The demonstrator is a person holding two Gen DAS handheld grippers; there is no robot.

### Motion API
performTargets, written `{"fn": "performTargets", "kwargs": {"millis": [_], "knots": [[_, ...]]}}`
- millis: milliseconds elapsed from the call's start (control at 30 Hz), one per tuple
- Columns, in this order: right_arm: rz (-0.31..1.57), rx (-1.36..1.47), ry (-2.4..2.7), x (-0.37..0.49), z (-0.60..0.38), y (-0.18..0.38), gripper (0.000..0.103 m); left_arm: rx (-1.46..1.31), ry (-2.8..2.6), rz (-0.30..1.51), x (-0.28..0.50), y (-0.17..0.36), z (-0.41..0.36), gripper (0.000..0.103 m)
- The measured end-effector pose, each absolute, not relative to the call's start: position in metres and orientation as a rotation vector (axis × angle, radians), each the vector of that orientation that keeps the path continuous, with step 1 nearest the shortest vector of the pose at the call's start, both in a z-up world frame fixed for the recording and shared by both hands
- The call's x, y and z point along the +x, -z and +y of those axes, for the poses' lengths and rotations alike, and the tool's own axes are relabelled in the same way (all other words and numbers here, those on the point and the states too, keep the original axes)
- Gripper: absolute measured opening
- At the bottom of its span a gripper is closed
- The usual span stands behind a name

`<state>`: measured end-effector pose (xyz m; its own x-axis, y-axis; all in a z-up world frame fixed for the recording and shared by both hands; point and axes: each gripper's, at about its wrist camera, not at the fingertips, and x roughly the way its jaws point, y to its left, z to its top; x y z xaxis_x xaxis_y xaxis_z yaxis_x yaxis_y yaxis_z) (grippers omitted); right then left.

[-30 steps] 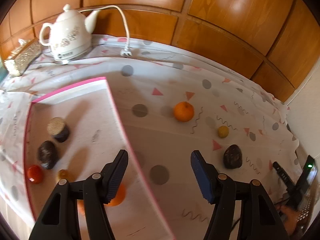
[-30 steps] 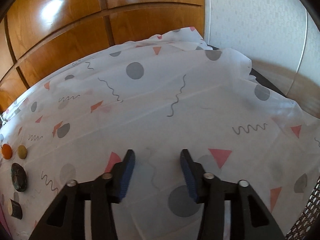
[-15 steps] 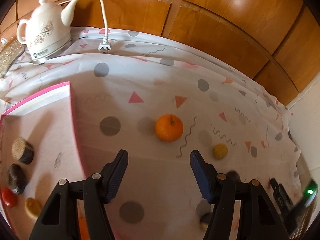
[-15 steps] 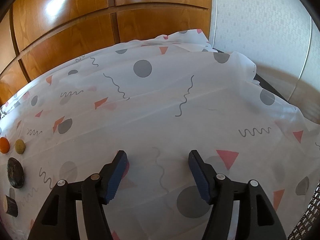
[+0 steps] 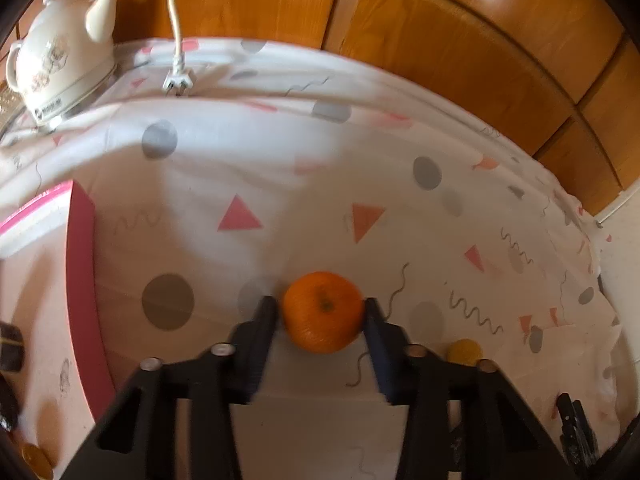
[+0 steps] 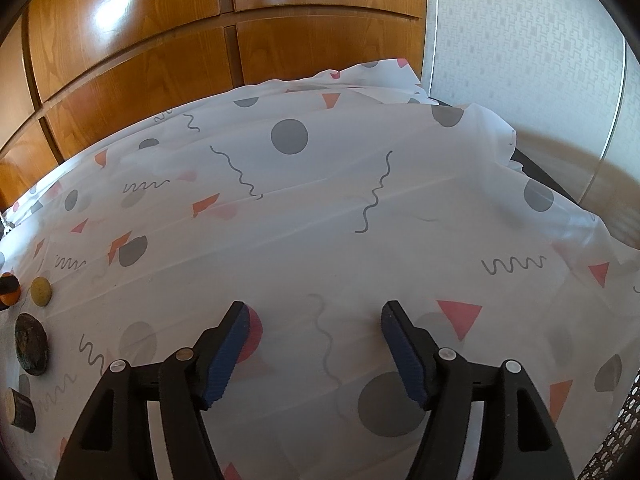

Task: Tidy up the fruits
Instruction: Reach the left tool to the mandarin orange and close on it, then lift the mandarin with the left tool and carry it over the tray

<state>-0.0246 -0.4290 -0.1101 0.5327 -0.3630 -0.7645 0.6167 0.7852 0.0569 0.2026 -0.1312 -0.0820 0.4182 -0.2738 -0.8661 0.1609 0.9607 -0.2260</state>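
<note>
Orange: Where the cloth-covered bench runs toward its middle, the orange [image 5: 323, 312] sits between the fingers of the left gripper [image 5: 320, 316], just right of the pink-edged tray [image 5: 80, 280].
Left gripper: its jaws have just been closing, and both pads now look to be touching the fruit's sides; whether it is lifted yet I cannot tell, as the view is blurred.
Change: a second ago this gripper hung over the tray with the orange well ahead; now it has come down around it.
Meaning: I judge the pick is made and the carry to the tray comes next.
Right gripper: the right gripper [image 6: 314, 332] has just been opening and holds nothing, over bare cloth near the bench's right edge.
Hidden: the tray's contents are cut off at the left; a small yellow fruit [image 5: 464, 352] is half hidden behind a finger.
</note>
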Motion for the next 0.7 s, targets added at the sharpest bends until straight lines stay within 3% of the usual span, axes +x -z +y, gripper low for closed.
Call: {"fn": "performTargets", "kwargs": {"millis": [700], "knots": [[0.821,0.337,0.598,-0.024,-0.427,0.110,0.071,-0.237,0.262,0.979,0.123,0.022,-0.040,0.039]]}}
